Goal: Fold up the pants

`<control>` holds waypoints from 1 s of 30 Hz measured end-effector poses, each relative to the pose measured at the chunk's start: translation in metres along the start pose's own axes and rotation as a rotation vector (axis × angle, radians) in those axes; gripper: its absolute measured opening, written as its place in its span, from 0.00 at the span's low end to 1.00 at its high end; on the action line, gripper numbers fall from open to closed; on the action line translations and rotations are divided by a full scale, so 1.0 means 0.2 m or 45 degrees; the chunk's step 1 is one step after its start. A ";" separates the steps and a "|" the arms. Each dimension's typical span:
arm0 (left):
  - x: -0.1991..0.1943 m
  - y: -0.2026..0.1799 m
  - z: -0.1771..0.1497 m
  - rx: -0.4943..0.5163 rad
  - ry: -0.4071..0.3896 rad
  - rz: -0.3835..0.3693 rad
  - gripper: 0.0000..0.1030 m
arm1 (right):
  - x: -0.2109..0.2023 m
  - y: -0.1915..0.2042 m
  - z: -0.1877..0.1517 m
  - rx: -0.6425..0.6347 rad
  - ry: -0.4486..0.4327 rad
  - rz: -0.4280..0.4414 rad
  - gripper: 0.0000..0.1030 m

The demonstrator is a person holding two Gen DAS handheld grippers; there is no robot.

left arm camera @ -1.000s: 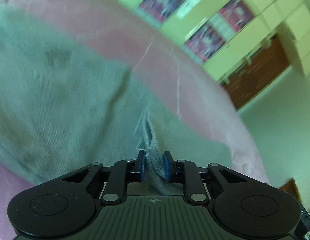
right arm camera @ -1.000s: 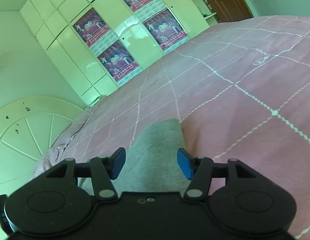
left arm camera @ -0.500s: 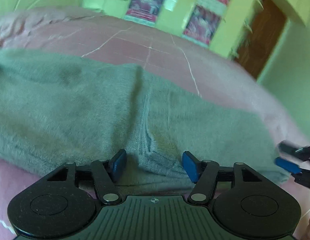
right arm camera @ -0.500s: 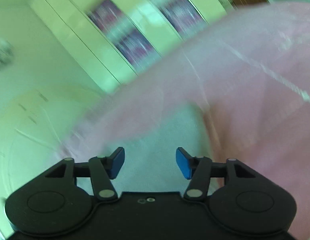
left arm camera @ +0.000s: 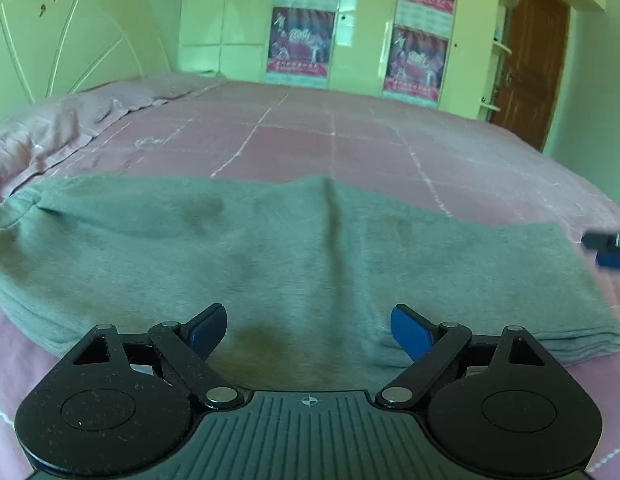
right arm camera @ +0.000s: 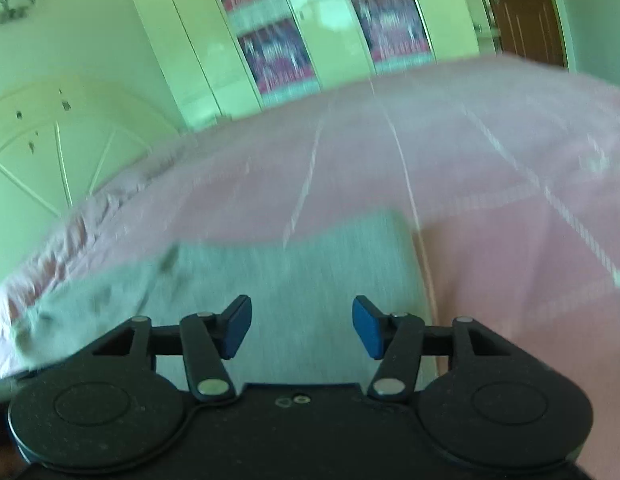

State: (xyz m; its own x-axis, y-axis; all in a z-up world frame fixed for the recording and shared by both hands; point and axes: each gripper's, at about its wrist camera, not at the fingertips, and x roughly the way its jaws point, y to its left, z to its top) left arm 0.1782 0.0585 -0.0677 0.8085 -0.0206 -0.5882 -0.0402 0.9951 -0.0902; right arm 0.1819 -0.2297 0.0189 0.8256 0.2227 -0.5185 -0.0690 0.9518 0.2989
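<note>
Pink bed [left arm camera: 349, 140], grey pants [left arm camera: 294, 248] flat beneath both grippers' spread, empty jaws, left just widened.

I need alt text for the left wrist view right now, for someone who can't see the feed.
Grey pants, folded into a long band, lie flat across a pink bed cover, with the open left hand-held gripper just above their near edge, gripping nothing. The right hand-held gripper's tip shows at the right edge; a white headboard, cupboards with posters and a brown door stand behind.
</note>
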 end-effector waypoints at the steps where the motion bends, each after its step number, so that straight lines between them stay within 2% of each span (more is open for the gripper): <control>1: 0.02 0.03 0.00 -0.009 0.011 0.010 0.86 | 0.05 -0.01 0.06 0.004 0.001 -0.021 0.48; 4: 0.09 0.06 -0.02 0.053 0.086 0.014 0.86 | 0.24 -0.04 0.15 -0.011 0.029 -0.099 0.48; 5: 0.09 0.05 -0.02 0.095 0.084 0.017 0.88 | 0.35 -0.06 0.14 -0.001 0.125 -0.109 0.48; 6: 0.10 0.04 -0.03 0.126 0.082 0.012 0.92 | 0.48 -0.09 0.10 0.039 0.294 -0.090 0.53; 7: 0.10 0.03 -0.04 0.147 0.082 0.010 0.94 | 0.52 -0.10 0.07 0.028 0.321 -0.073 0.59; 9: 0.11 0.02 -0.04 0.155 0.080 0.020 0.94 | 0.46 -0.04 0.08 -0.051 0.280 -0.083 0.63; 11: 0.10 0.02 -0.04 0.148 0.073 0.020 0.94 | 0.32 -0.02 0.06 -0.020 0.150 -0.043 0.62; 14: 0.10 0.00 -0.05 0.165 0.066 0.039 0.95 | 0.15 -0.02 -0.01 0.023 0.061 -0.006 0.70; 15: 0.09 0.00 -0.05 0.165 0.065 0.038 0.95 | 0.10 -0.03 -0.04 0.023 0.043 0.000 0.74; 16: 0.09 0.00 -0.05 0.164 0.064 0.037 0.95 | 0.05 -0.03 -0.09 0.007 0.038 0.006 0.83; 18: 0.09 0.00 -0.05 0.167 0.063 0.037 0.95 | 0.02 -0.05 -0.16 -0.038 0.081 -0.013 0.95; 20: 0.08 -0.01 -0.06 0.170 0.055 0.043 0.96 | 0.09 -0.04 -0.22 -0.073 0.247 -0.026 0.94; 22: 0.08 -0.01 -0.07 0.179 0.044 0.060 1.00 | 0.05 0.03 -0.23 -0.224 0.213 -0.095 0.94; 23: 0.07 -0.01 -0.08 0.182 0.040 0.060 1.00 | 0.02 0.06 -0.22 -0.219 0.174 -0.098 0.94; 25: 0.04 -0.01 -0.08 0.177 0.029 0.050 1.00 | -0.06 0.10 -0.21 -0.199 0.080 0.006 0.94; 26: 0.02 0.00 -0.08 0.176 0.025 0.044 1.00 | -0.06 0.12 -0.22 -0.227 0.080 0.003 0.94; 27: 0.00 0.01 -0.08 0.178 0.020 0.038 1.00 | -0.02 0.14 -0.24 -0.270 0.143 -0.040 0.94; 28: -0.03 0.02 -0.07 0.183 0.012 0.032 1.00 | 0.08 0.14 -0.28 -0.335 0.276 -0.087 0.94; 30: -0.08 0.06 -0.07 0.182 -0.010 0.040 1.00 | 0.06 0.19 -0.32 -0.450 0.225 -0.119 0.94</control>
State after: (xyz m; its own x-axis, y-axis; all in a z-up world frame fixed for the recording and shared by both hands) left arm 0.1573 0.0686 -0.0706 0.8128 0.0112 -0.5825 0.0178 0.9989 0.0440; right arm 0.1537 -0.1780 -0.0282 0.7304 0.1355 -0.6694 -0.2124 0.9766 -0.0340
